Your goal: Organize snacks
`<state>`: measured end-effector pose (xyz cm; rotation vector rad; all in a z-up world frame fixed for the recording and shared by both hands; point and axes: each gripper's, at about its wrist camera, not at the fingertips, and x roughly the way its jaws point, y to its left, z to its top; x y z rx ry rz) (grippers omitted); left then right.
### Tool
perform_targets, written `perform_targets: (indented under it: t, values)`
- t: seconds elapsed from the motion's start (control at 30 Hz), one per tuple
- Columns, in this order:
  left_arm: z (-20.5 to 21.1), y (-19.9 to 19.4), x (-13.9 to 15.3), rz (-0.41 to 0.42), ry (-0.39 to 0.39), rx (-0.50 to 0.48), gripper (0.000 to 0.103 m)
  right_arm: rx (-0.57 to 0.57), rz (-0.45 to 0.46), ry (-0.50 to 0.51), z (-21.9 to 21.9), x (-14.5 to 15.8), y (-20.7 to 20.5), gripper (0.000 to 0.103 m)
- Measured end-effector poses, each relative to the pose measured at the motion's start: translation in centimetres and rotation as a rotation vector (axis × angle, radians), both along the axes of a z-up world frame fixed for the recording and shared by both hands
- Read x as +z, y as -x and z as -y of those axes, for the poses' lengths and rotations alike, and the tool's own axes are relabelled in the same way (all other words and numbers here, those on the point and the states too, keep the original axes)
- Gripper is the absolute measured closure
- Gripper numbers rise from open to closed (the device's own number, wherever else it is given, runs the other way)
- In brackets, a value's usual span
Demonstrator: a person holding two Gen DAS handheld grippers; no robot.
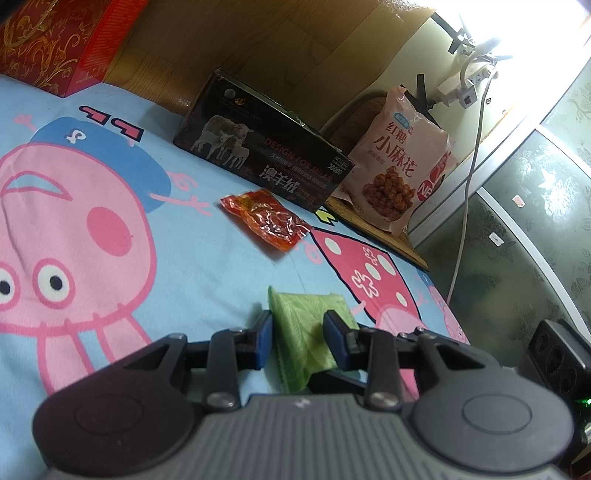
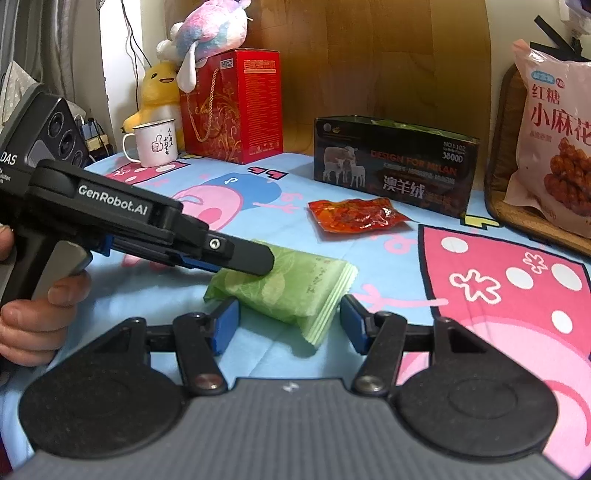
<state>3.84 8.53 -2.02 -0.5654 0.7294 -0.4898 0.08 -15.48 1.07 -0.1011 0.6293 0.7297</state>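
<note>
A green snack packet [image 1: 304,332] [image 2: 284,291] lies low over the blue cartoon sheet [image 1: 207,266]. My left gripper [image 1: 299,338] is shut on it, its blue pads pressed on both sides. In the right wrist view the left gripper [image 2: 258,264] reaches in from the left and holds the packet's left end. My right gripper [image 2: 290,325] stands open around the packet's near corner, with neither pad touching it. A red snack packet [image 1: 266,221] [image 2: 356,214] lies farther back, in front of an open-topped black box [image 1: 258,155] [image 2: 395,162].
A large pink snack bag [image 1: 399,162] [image 2: 554,140] leans in a woven tray [image 2: 496,184] at the right. A red gift box [image 2: 232,107], a white mug [image 2: 153,144] and plush toys [image 2: 210,33] stand at the back left. A wooden headboard [image 2: 369,55] is behind.
</note>
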Motion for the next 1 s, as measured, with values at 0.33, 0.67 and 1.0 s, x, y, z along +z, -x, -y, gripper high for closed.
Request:
perform_targets:
  t: [0.33, 0.67, 1.0]
  values:
    - [0.10, 0.07, 0.18, 0.007, -0.007, -0.004, 0.071, -0.005, -0.014, -0.022, 0.22, 0.03, -0.04, 0.040]
    - [0.13, 0.10, 0.15, 0.009, -0.008, -0.006, 0.070, -0.004, -0.022, -0.033, 0.35, 0.01, -0.01, 0.039]
    - [0.09, 0.11, 0.15, 0.010, -0.006, -0.009, 0.069, -0.004, -0.023, -0.034, 0.37, 0.03, -0.03, 0.039]
